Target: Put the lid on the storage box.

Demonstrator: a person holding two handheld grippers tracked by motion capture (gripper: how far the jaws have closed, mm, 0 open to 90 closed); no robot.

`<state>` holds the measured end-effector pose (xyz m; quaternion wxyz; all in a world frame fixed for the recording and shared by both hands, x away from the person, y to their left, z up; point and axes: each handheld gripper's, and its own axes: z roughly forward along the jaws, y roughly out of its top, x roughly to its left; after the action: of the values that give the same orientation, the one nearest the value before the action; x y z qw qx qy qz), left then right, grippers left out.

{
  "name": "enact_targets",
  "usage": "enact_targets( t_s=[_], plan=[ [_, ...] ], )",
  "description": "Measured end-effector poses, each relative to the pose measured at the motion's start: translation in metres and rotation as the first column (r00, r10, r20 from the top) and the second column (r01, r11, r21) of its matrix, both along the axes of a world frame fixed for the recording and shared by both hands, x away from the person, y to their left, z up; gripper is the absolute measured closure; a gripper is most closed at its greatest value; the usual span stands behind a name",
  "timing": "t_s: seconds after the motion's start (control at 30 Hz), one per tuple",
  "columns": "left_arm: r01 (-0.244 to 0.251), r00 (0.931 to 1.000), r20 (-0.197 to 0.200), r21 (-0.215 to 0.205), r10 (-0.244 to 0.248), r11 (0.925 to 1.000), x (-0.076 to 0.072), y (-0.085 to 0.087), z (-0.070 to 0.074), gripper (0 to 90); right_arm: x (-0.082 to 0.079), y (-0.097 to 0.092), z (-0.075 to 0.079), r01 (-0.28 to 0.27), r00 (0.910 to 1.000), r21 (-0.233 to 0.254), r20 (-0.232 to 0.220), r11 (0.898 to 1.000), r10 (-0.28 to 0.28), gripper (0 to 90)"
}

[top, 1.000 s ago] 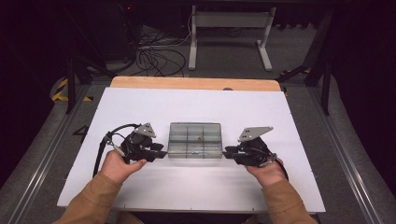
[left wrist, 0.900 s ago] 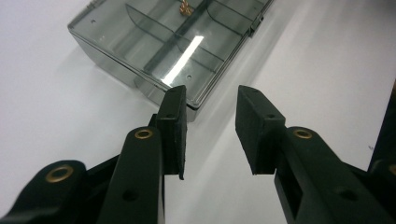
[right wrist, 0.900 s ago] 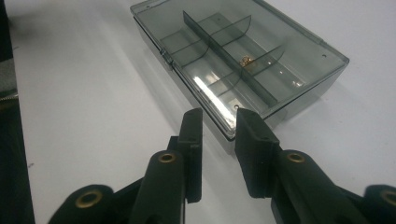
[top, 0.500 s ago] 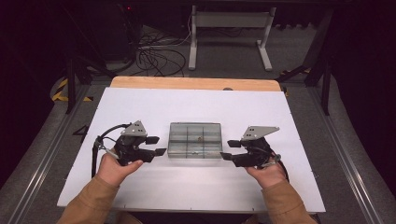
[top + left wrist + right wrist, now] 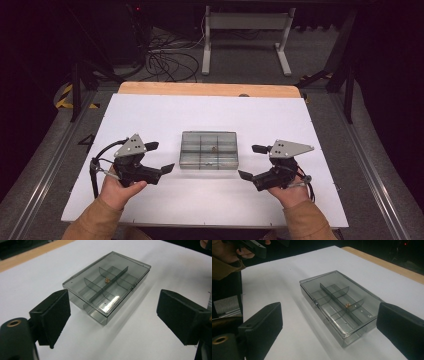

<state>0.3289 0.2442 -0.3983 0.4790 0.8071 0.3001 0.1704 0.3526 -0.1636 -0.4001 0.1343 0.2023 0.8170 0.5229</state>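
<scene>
A clear grey compartment box [image 5: 208, 150] lies shut, lid down, in the middle of the white sheet. In the left gripper view a small brass piece [image 5: 107, 280] sits in one middle compartment of the box [image 5: 107, 295]; in the right gripper view it is the same brass piece [image 5: 348, 305] inside the box [image 5: 339, 305]. My left gripper [image 5: 161, 157] is left of the box and apart from it. Its jaws have just been opening and nothing is between its pads [image 5: 53, 315]. My right gripper [image 5: 251, 162], right of the box, has also just been opening, its pads [image 5: 264, 325] wide and empty.
The white sheet [image 5: 150, 115] covers the table, with a wooden edge [image 5: 200, 89] at the far side. Cables [image 5: 165, 60] and a metal stand [image 5: 245, 30] are on the floor beyond. A cable [image 5: 95, 170] trails from the left gripper. The other hand's sleeve [image 5: 224, 265] is at the upper left of the right gripper view.
Both grippers have drawn back outward from the two ends of the box, and their jaws have spread wide. The box has stayed where it was.
</scene>
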Motion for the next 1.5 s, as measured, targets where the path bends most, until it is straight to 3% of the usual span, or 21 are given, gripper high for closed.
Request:
enact_targets(
  t_s=[0.43,0.57,0.67,0.77,1.0,1.17,1.5],
  plan=[
    [-0.058,0.9962,0.063,-0.046,0.061,0.9973,-0.019,0.015,-0.023,6.6,-0.012,-0.013,-0.011,-0.015,0.9994,0.021,0.032,1.0,0.015,3.5],
    [-0.053,0.9955,0.075,-0.059,0.058,0.9969,-0.024,0.021,-0.028,6.6,-0.016,-0.018,-0.017,-0.005,0.9993,0.037,0.038,0.999,0.004,3.5],
    [-0.058,0.9938,0.093,-0.039,0.062,0.9975,-0.027,0.023,-0.032,6.4,-0.018,-0.021,-0.024,0.005,0.9993,0.042,0.036,0.999,-0.006,3.5],
    [-0.091,0.9876,0.128,0.0,0.091,0.9958,-0.032,0.023,-0.037,6.2,-0.019,-0.023,-0.028,0.011,0.9994,0.04,0.034,0.999,-0.013,3.3],
    [-0.085,0.9906,0.105,-0.042,0.089,0.9955,-0.036,0.028,-0.049,5.5,-0.025,-0.027,-0.035,0.015,0.9988,0.041,0.046,0.999,-0.017,3.2],
    [-0.062,0.9917,0.113,-0.009,0.062,0.9981,-0.041,0.028,-0.058,5.8,-0.027,-0.03,-0.045,0.031,0.9986,0.05,0.042,0.998,-0.033,2.4],
    [-0.048,0.9963,0.07,-0.03,0.05,0.9984,-0.041,0.031,-0.071,5.8,-0.027,-0.031,-0.059,0.03,0.9993,0.039,0.023,0.999,-0.031,0.7]
  ],
)
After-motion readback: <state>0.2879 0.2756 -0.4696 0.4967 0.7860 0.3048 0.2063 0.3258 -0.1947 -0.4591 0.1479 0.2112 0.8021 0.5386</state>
